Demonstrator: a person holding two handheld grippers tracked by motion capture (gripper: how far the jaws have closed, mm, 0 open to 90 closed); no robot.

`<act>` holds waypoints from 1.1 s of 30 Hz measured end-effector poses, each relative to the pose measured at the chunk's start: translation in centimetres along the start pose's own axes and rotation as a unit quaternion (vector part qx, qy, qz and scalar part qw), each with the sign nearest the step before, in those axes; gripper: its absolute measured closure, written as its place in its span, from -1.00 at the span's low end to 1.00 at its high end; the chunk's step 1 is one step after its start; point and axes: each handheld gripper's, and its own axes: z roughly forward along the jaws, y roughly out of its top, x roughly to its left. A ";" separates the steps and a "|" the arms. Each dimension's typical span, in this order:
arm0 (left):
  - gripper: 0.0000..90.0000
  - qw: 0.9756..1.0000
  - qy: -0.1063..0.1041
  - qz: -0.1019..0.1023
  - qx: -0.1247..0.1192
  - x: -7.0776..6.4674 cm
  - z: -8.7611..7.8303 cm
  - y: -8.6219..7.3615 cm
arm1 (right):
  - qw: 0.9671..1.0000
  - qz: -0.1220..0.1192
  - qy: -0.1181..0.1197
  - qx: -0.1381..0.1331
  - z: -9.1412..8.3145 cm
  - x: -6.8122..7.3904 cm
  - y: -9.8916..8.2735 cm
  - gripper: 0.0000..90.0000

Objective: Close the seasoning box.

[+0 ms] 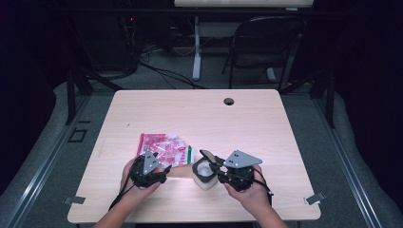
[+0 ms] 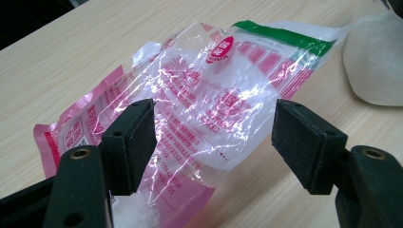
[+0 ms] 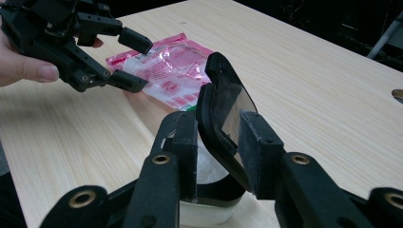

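Observation:
A clear pink and red bag (image 1: 164,149) with a green strip lies flat on the table, white grains inside it (image 2: 204,95). My left gripper (image 1: 166,174) hovers at the bag's near end, open, its pads (image 2: 128,142) wide apart with nothing held. Right of it stands a white container (image 1: 204,176) whose black hinged lid (image 3: 228,109) is tipped up. My right gripper (image 3: 218,147) stands open, one pad on each side of the raised lid and close to it. The right gripper view also takes in the bag (image 3: 166,71) and the left gripper (image 3: 138,64).
The light wooden table (image 1: 190,114) has a cable hole (image 1: 229,101) near its far edge. Behind the table stand a folding chair (image 1: 266,42) and a white post (image 1: 196,47) with cables on the floor. Dark curtains close off both sides.

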 end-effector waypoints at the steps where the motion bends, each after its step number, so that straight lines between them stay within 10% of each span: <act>1: -0.30 1.000 0.000 -0.002 -0.002 0.0 0.0 0.0 | 1.000 0.000 0.000 0.000 0.1 0.0 0.0 0.52; 33: -0.26 1.000 0.013 -0.005 -0.008 0.7 -0.5 -0.1 | 1.000 -0.017 0.007 0.013 1.3 1.4 -0.5 0.25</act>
